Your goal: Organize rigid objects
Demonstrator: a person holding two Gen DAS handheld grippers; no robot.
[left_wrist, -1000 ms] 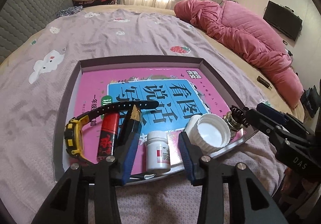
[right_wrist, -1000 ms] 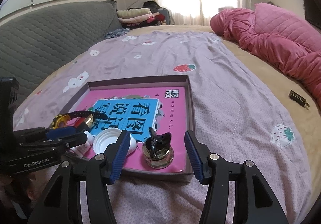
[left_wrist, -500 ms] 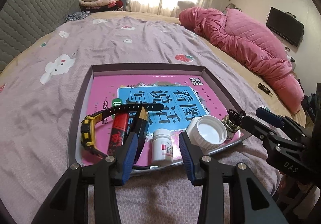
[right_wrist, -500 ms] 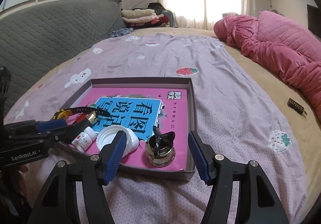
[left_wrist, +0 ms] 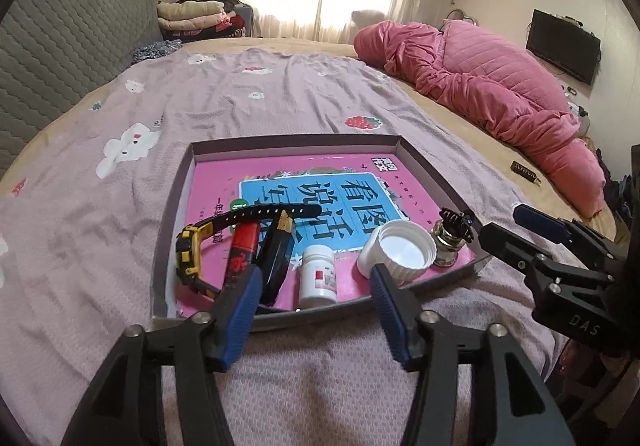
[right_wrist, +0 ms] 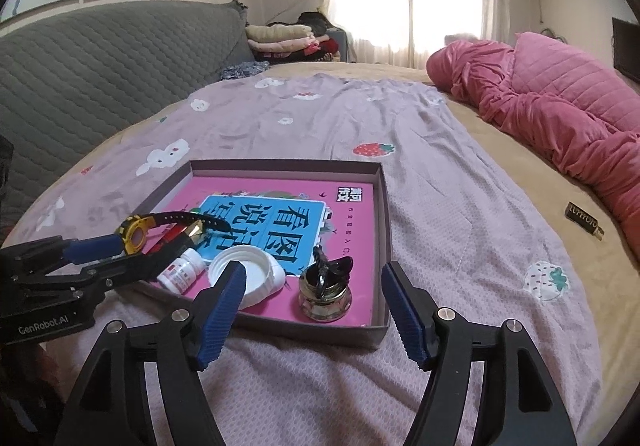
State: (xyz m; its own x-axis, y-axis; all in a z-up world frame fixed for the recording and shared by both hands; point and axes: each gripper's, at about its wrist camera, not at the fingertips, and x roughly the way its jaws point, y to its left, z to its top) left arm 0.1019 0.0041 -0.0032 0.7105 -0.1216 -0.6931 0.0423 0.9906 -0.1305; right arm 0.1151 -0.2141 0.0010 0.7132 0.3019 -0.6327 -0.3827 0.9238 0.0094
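Left gripper: my left gripper (left_wrist: 316,310) sits low over the near edge of the tray with its blue-padded fingers (left_wrist: 240,314) spread wide and nothing between them.
Right gripper: my right gripper (right_wrist: 312,314) is just as wide apart and holds nothing; it hangs above the blanket just short of the tray's near right corner.
Tray: I see a shallow grey cardboard box tray (left_wrist: 288,140) lying flat on the mauve patterned blanket (left_wrist: 248,106), its floor covered by a pink and blue booklet with large Chinese characters (left_wrist: 332,198).
Watch: a yellow and black wristwatch (left_wrist: 188,254) stands on its side at the tray's near left, its black strap arching over the next two items.
Tubes: a red cylindrical tube (left_wrist: 242,252) and a black stick with a gold tip (left_wrist: 278,246) lie side by side, touching, just right of the watch.
Pill bottle: a small white plastic pill bottle with a red label (left_wrist: 318,278) lies on its side against the near wall, in line between my left fingers.
Lid: a large white ribbed plastic lid (left_wrist: 402,252) rests open side up, just right of the bottle.
Glass jar: a small clear glass bottle with a dark ornate stopper (right_wrist: 326,288) stands upright in the near right corner, beside the lid.
Off the tray: a small dark rectangular object (right_wrist: 583,224) lies well apart on the tan sheet, near the pink quilted duvet (right_wrist: 560,118).
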